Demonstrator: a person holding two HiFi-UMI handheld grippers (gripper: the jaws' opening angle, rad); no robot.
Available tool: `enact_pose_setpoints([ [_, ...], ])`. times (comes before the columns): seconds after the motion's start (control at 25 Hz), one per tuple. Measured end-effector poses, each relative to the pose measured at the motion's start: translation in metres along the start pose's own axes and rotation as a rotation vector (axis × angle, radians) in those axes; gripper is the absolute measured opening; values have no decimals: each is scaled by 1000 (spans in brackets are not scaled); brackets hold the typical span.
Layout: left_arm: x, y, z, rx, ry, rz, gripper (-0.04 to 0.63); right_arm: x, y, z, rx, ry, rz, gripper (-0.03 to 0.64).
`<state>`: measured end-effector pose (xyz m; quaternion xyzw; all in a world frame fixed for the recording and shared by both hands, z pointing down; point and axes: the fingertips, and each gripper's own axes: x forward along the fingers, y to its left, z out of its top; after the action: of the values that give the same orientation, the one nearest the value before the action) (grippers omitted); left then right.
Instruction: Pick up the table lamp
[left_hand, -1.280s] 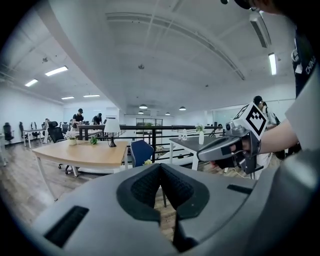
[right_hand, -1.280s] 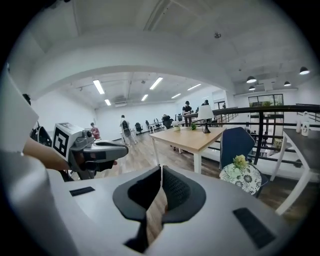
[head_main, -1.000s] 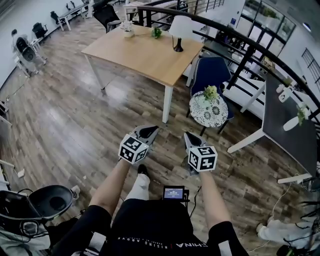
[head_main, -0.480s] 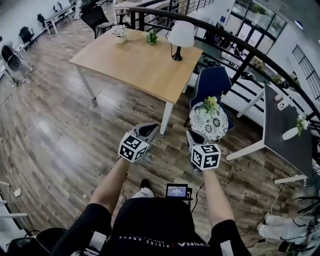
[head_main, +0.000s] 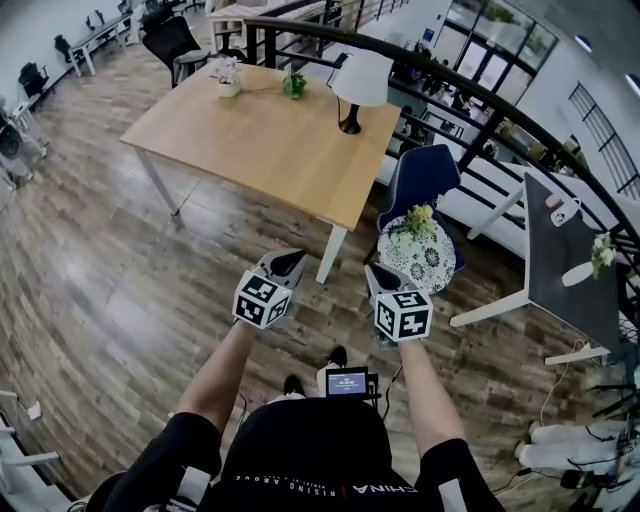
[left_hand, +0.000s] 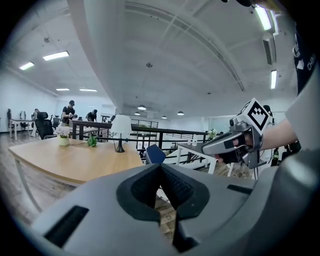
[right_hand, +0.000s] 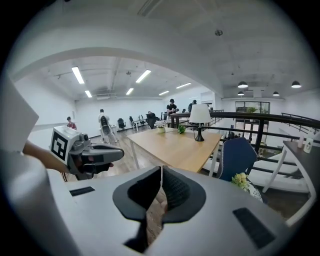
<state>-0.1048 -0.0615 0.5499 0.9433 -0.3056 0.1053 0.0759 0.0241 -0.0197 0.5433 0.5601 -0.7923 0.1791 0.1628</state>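
Note:
The table lamp, white shade on a black stem and base, stands at the far right edge of the wooden table. It also shows small in the left gripper view as the lamp and in the right gripper view as the lamp. My left gripper and right gripper hang side by side over the floor, short of the table's near corner. Both are shut with nothing between the jaws. The lamp is far from both.
A blue chair stands right of the table, with a small round lace-topped table and flowers in front of it. Two potted plants sit at the table's far side. A dark table is at right; a black railing curves behind.
The wooden table, lamp and chair have drawn nearer and larger in the head view as I walk forward. Both grippers stay shut and keep side by side.

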Motion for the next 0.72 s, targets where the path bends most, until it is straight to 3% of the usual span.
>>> enact_pose_setpoints([
  [0.12, 15, 16, -3, -18, 14, -6, 18, 23, -4, 5, -6, 10, 19, 35],
  [0.32, 54, 39, 5, -131, -32, -34, 18, 68, -39, 17, -13, 8, 58, 35],
  [0.72, 193, 132, 68, -50, 25, 4, 18, 182, -147, 107, 47, -41, 96, 35],
])
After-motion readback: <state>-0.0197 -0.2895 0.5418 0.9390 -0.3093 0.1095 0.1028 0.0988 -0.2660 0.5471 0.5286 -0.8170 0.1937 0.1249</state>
